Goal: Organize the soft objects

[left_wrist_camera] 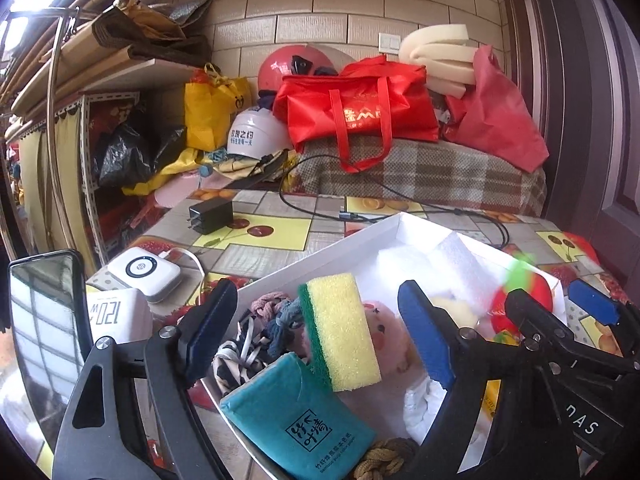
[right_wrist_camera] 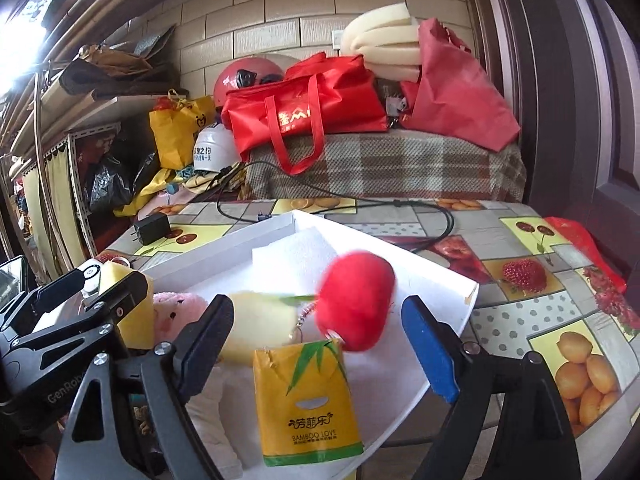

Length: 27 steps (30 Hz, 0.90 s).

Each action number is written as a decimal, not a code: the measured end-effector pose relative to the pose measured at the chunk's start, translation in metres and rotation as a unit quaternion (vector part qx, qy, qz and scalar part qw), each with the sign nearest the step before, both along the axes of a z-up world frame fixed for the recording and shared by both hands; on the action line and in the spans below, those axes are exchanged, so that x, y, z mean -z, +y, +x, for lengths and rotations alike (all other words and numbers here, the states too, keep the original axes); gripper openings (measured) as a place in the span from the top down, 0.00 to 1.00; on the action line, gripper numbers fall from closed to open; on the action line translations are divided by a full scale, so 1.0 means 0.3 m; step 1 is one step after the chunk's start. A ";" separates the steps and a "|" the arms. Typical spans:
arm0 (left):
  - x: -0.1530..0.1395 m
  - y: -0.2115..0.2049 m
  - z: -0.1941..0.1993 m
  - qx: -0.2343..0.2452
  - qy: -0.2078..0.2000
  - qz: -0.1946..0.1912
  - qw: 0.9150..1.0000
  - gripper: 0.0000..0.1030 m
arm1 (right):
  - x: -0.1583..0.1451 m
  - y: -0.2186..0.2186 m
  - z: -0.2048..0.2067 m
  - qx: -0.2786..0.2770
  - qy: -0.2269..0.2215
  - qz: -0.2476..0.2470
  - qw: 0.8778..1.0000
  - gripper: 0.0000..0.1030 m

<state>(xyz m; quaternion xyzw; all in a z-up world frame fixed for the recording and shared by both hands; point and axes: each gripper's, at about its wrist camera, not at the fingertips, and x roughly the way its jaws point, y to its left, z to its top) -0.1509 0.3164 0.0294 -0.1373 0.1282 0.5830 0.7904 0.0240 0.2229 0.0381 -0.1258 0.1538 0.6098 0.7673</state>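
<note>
A white box (left_wrist_camera: 320, 252) on the fruit-print table holds soft things. In the left wrist view my left gripper (left_wrist_camera: 316, 332) is open over the box, with a yellow and green sponge (left_wrist_camera: 340, 332) tilted between its fingers, a teal tissue pack (left_wrist_camera: 300, 416), hair ties (left_wrist_camera: 264, 320) and a pink plush (left_wrist_camera: 388, 336) below. In the right wrist view my right gripper (right_wrist_camera: 320, 344) is open over the box (right_wrist_camera: 224, 248). A red plush ball (right_wrist_camera: 356, 300), blurred, and a yellow tissue pack (right_wrist_camera: 308, 400) lie between its fingers. A pale yellow sponge (right_wrist_camera: 260, 328) lies to the left.
A black charger (left_wrist_camera: 210, 216) and cable (left_wrist_camera: 400, 196) lie on the table behind the box. A white power bank (left_wrist_camera: 146, 274) and a phone (left_wrist_camera: 44, 320) are at the left. Red bags (left_wrist_camera: 356, 108), helmets and foam are piled on a plaid blanket at the back.
</note>
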 end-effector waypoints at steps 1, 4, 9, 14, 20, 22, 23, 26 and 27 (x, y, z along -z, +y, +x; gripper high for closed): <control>-0.002 -0.006 -0.003 -0.001 -0.001 0.004 1.000 0.19 | -0.002 -0.010 -0.004 0.001 -0.006 0.009 1.000 0.16; -0.005 -0.030 -0.010 -0.004 -0.002 0.012 1.000 0.14 | -0.012 -0.040 -0.018 0.009 -0.020 0.031 0.999 0.16; -0.008 -0.068 -0.024 0.010 -0.009 0.013 1.000 0.10 | -0.016 -0.077 -0.011 0.027 -0.023 0.036 0.999 0.16; -0.008 -0.125 -0.024 0.014 -0.002 0.012 1.000 0.09 | -0.013 -0.116 -0.015 0.041 -0.028 0.019 0.999 0.16; -0.005 -0.215 -0.029 0.030 0.000 0.009 0.999 0.08 | -0.003 -0.184 -0.015 0.056 -0.029 0.000 0.998 0.16; -0.005 -0.258 -0.026 0.037 0.005 0.015 0.999 0.08 | -0.003 -0.217 -0.013 0.059 -0.026 0.004 0.998 0.16; -0.005 -0.281 -0.023 0.039 0.008 0.019 0.999 0.08 | -0.004 -0.231 -0.012 0.060 -0.025 0.007 0.998 0.16; -0.006 -0.335 -0.020 0.045 0.014 0.023 0.999 0.07 | -0.005 -0.282 -0.009 0.061 -0.020 0.013 0.998 0.16; -0.005 -0.350 -0.019 0.048 0.015 0.021 0.999 0.07 | -0.006 -0.304 -0.006 0.060 -0.018 0.016 0.998 0.16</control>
